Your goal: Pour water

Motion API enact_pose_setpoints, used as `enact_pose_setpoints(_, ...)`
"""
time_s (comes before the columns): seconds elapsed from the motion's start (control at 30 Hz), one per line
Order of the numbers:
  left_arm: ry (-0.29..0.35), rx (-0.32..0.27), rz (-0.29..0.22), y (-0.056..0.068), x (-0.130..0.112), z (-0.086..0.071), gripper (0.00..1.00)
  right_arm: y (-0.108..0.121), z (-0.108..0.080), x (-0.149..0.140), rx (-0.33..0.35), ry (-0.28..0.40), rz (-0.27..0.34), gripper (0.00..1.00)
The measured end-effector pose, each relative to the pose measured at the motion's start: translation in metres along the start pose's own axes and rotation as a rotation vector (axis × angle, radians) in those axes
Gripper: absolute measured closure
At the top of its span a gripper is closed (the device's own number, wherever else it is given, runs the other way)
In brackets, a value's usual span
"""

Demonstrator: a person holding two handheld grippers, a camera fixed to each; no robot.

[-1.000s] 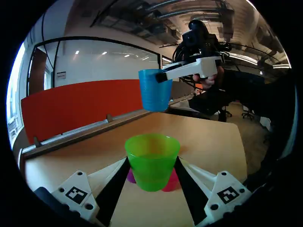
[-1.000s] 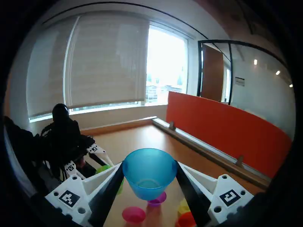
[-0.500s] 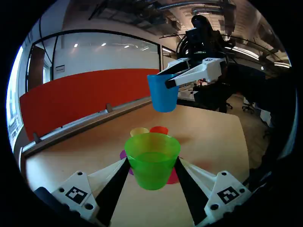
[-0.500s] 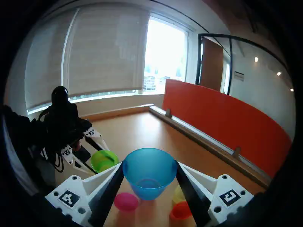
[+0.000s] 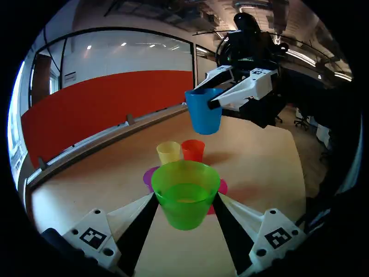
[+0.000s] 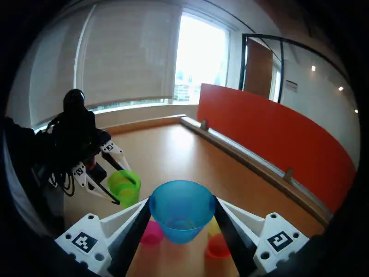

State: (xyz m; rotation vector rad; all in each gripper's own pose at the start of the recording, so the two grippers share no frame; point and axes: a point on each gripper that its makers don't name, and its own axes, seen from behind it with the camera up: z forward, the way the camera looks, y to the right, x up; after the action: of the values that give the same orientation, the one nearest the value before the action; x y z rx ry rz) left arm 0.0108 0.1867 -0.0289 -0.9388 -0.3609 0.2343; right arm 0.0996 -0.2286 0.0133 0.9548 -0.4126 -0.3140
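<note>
Two large cups are held in the air over the table (image 5: 263, 152), one in each gripper. The green cup (image 5: 185, 194) sits upright between the fingers of the left gripper (image 5: 185, 196), which clench it from both sides, and a level of water shows inside it, about halfway up. The blue cup (image 5: 203, 111) hangs higher and farther off, roughly upright, pinched at its rim by the right gripper (image 5: 203, 98). In the right gripper view both of that gripper's fingers press on the blue cup's sides, and how much water lies in its bottom cannot be told. Below and between the two large cups, four small cups stand close together on the table: a yellow one (image 5: 169, 152) and a red one (image 5: 193, 149) side by side, a purple one (image 5: 150, 176) and a pink one (image 5: 222, 187) partly hidden behind the green cup. A long orange partition (image 5: 101, 106) runs along the far edge of the table. In the right gripper view, one bright window (image 6: 200, 60) stands beside a lowered blind (image 6: 124, 60).
</note>
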Motion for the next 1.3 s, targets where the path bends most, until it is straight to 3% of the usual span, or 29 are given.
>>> enact_pose_setpoints(0.97, -0.163, -0.041, 0.008, -0.001, -0.053, 0.023, 0.18, 0.005, 0.027, -0.086, 0.058, -0.146, 0.039, 0.07)
enact_pose_setpoints(1.3, -0.204, -0.059, 0.013, 0.001, -0.068, 0.029, 0.18, 0.005, 0.033, -0.105, 0.069, -0.183, 0.024, 0.07)
